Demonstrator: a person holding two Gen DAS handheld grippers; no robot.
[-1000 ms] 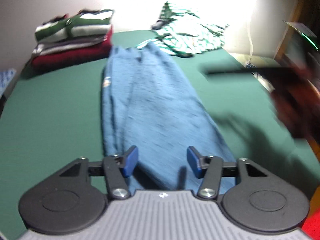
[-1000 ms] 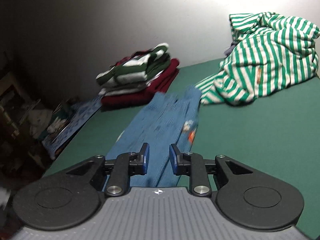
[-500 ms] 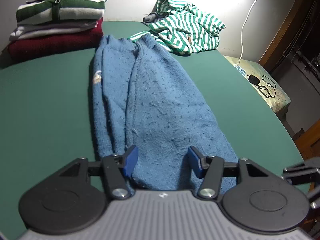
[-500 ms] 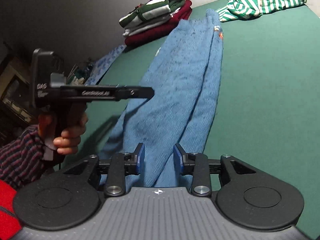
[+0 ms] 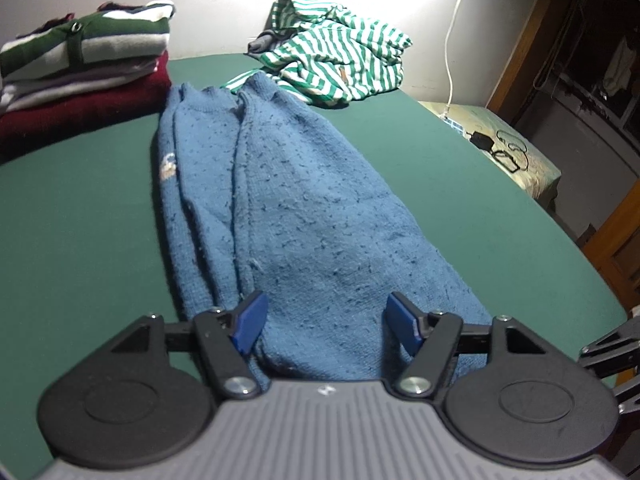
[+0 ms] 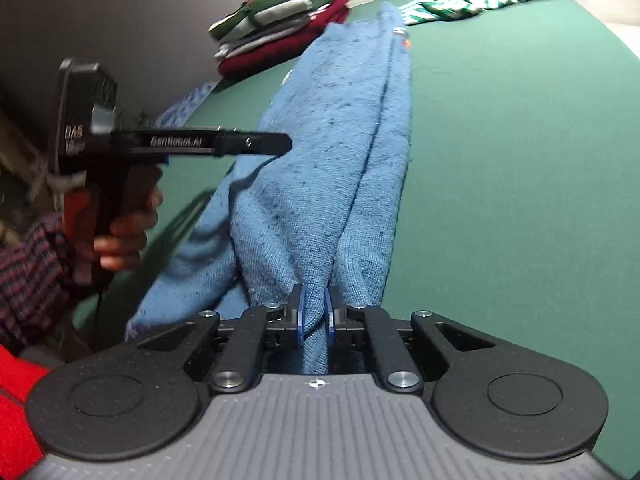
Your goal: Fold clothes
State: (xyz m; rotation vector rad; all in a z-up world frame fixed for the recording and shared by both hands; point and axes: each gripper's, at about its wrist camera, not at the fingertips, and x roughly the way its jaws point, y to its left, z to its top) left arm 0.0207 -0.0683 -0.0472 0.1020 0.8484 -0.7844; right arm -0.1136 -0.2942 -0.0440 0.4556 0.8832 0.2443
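Lying lengthwise down the middle of the table: the sweater, near hem toward the cameras. At its far end, a stack of folded clothes to the left, a crumpled striped top to the right. Off the table's right edge, a cabled charger on a lower surface.

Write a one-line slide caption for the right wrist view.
Right gripper closing on the near hem of the blue sweater on the green table, left gripper alongside.

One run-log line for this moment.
right gripper: closing on blue sweater hem | left gripper: opening over hem, nothing pinched
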